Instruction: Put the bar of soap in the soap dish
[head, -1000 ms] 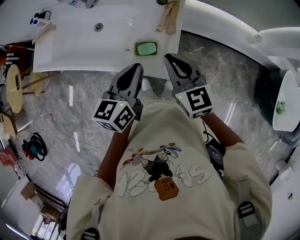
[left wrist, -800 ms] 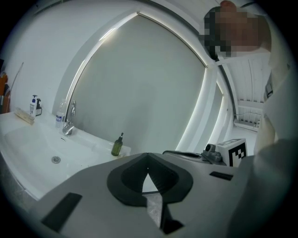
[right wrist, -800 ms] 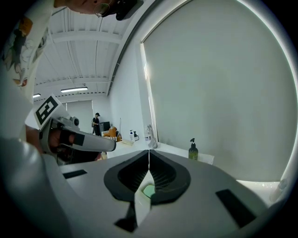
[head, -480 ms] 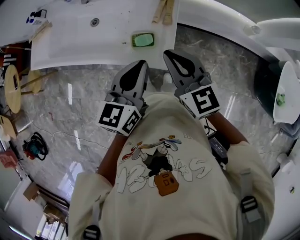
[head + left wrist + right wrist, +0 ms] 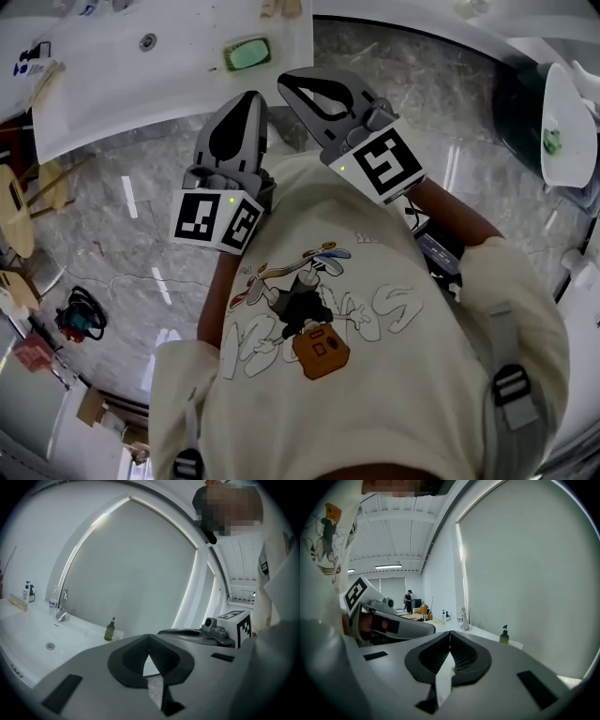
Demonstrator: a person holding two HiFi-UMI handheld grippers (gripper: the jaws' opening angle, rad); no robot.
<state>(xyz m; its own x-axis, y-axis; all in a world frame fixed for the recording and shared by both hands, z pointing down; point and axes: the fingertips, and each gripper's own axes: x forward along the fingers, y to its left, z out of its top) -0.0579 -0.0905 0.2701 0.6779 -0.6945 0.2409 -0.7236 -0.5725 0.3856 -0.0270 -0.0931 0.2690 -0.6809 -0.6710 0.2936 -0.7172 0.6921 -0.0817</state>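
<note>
K: Both grippers sit higher in the head view vs a sec ago, and the white basin counter (image 5: 103, 89) has slid off toward the top-left corner. L gripper (image 5: 251, 97) and R gripper (image 5: 284, 77) have come up with that shift.

M: Jaws?

K: L pressed together, nothing btwn them. R same: tips meeting, empty.

M: Soap?

K: Pale green rectangular bar of soap (image 5: 249, 53) lies inside the dark-rimmed rectangular soap dish (image 5: 227, 58), on the counter near its right end, well apart from both grippers. Looks placed already, imo.

M: So what can go wrong?

K: Mainly a needless second reach. Closed tips poking in would shove the dish. It looks light, the top looks smooth, and the edge isn't far, so it could skid off onto the grey marble floor (image 5: 122, 234). Or a jaw clips the bar and flips it out. Also R's tip angles across toward L's. They're close and could knock each other if either swings.

M: Pose?

K: Both hands tucked against the cream printed T-shirt (image 5: 375, 375), marker cubes (image 5: 217, 220) facing up. Grippers point fwd at the counter, slightly nose-down. L runs nearly straight ahead, R slants inward toward it.
</note>
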